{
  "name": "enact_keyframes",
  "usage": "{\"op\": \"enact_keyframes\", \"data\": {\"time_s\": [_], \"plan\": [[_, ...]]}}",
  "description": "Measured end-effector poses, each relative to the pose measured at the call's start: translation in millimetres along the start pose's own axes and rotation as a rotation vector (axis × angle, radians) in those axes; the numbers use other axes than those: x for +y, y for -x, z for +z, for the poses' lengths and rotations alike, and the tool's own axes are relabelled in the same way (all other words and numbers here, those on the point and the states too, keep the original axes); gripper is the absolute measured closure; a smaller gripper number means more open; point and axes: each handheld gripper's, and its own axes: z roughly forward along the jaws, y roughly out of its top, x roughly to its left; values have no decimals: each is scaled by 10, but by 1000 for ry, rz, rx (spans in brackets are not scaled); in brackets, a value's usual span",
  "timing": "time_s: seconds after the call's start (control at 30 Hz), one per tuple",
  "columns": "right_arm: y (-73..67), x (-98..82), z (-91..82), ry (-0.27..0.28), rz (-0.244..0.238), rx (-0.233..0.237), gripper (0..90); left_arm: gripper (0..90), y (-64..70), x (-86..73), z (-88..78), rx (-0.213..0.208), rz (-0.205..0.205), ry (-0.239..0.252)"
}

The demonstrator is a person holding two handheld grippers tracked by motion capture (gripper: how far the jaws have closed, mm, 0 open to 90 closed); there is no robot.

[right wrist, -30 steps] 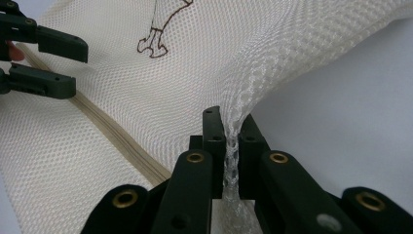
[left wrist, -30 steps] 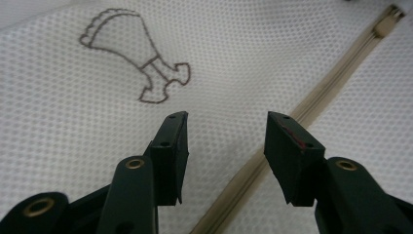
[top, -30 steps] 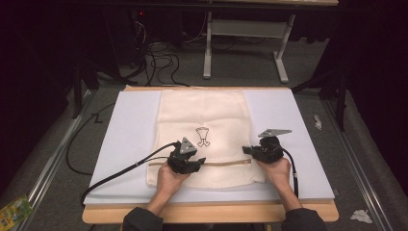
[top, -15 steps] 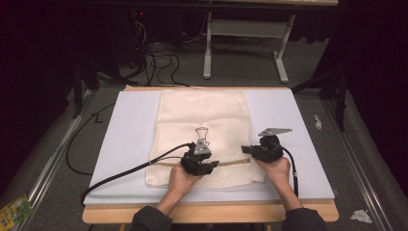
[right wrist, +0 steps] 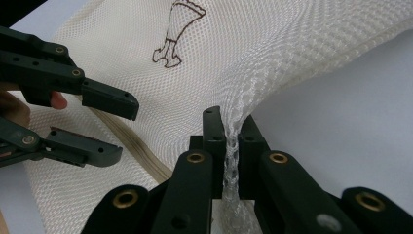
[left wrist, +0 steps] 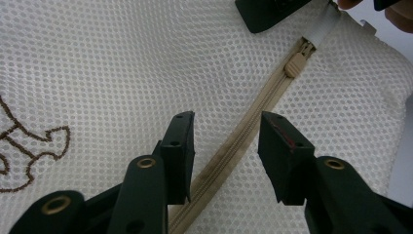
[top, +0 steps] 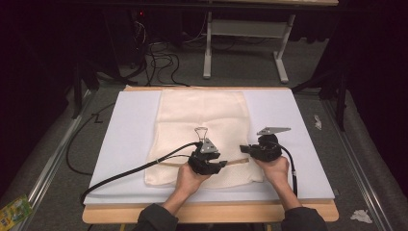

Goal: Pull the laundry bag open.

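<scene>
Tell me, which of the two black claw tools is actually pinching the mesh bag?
The right gripper: its jaws are clamped on a bunched fold of the mesh bag. The left gripper stands open astride the zipper, gripping nothing.

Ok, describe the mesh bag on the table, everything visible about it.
The mesh bag is cream, made of fine netting, and lies flat on the white pad, reaching toward the far edge. A brown outline drawing is stitched on its top face. A tan zipper runs across it near the person's side, its slider close to one end. The right gripper is shut on a bunched fold of mesh at the bag's side, lifting it slightly. The left gripper, jaws closing in, straddles the zipper without pressing it.
</scene>
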Motion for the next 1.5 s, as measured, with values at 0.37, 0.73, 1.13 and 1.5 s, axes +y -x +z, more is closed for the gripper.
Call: {"op": "enact_keyframes", "data": {"time_s": [0.37, 0.73, 1.13, 1.5], "plan": [[-11, 16, -17, 5, 1, 6, 879, 615, 134, 132, 90, -44, 33, -1], [-25, 33, -31, 16, 2, 12, 880, 658, 221, 190, 155, -87, 42, 4], [-41, 40, -36, 23, 5, 24, 880, 663, 265, 224, 258, -104, 34, 6], [-49, 44, -35, 28, 1, 33, 880, 671, 252, 234, 306, -127, 9, 25]]}}
